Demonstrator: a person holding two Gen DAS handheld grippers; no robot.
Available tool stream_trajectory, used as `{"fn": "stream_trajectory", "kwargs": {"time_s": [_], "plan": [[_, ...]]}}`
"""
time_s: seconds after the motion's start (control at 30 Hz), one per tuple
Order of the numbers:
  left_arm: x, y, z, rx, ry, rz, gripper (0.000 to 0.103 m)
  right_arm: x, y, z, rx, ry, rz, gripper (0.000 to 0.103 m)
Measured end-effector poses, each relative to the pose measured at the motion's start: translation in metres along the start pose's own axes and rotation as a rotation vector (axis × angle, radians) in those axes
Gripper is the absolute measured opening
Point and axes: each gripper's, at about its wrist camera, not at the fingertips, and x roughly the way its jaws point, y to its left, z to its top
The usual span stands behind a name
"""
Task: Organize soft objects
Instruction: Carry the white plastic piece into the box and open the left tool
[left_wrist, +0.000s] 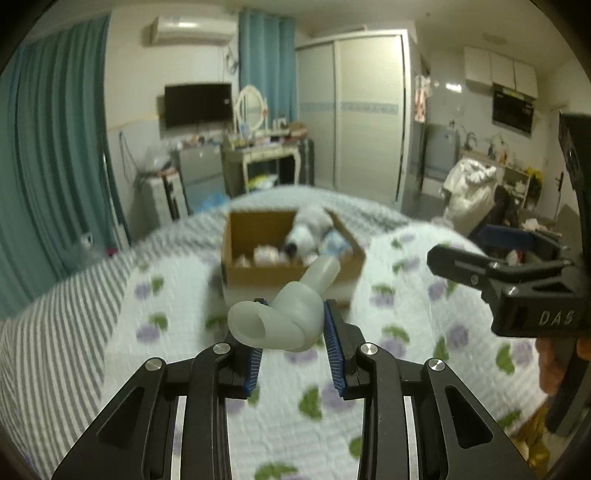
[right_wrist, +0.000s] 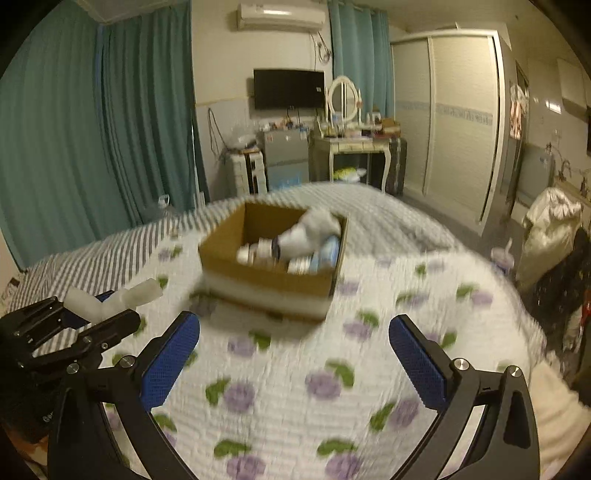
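Left wrist view: the left gripper (left_wrist: 293, 325) is clamped on a pale knotted soft tube (left_wrist: 284, 317), held short of the cardboard box (left_wrist: 236, 258); carry it over the rim before releasing. Right wrist view: the right gripper (right_wrist: 294, 354) gapes empty, and only here do the box's far-side contents show.

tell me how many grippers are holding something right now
1: the left gripper is shut on the pale tube-shaped soft object; the right gripper is open over the floral blanket.
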Motion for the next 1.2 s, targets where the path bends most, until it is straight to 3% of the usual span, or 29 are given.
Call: {"fn": "stream_trajectory", "kwargs": {"time_s": [0.27,0.5,0.87,1.2], "plan": [[0.06,0.01,0.059,0.028,-0.05,0.012,0.03,0.034,-0.002,0.075,-0.143,-0.086,-0.073,0.103],[0.133,0.028,0.082,0.005,-0.02,0.029,0.03,0.111,-0.013,0.118,-0.16,-0.072,-0.089,0.103],[0.229,0.046,0.073,0.004,0.08,0.065,0.03,0.218,-0.029,0.114,-0.066,0.011,-0.05,0.103],[0.243,0.037,0.068,0.017,0.091,0.066,0.035,0.246,-0.041,0.106,-0.054,0.045,-0.083,0.103]]}}
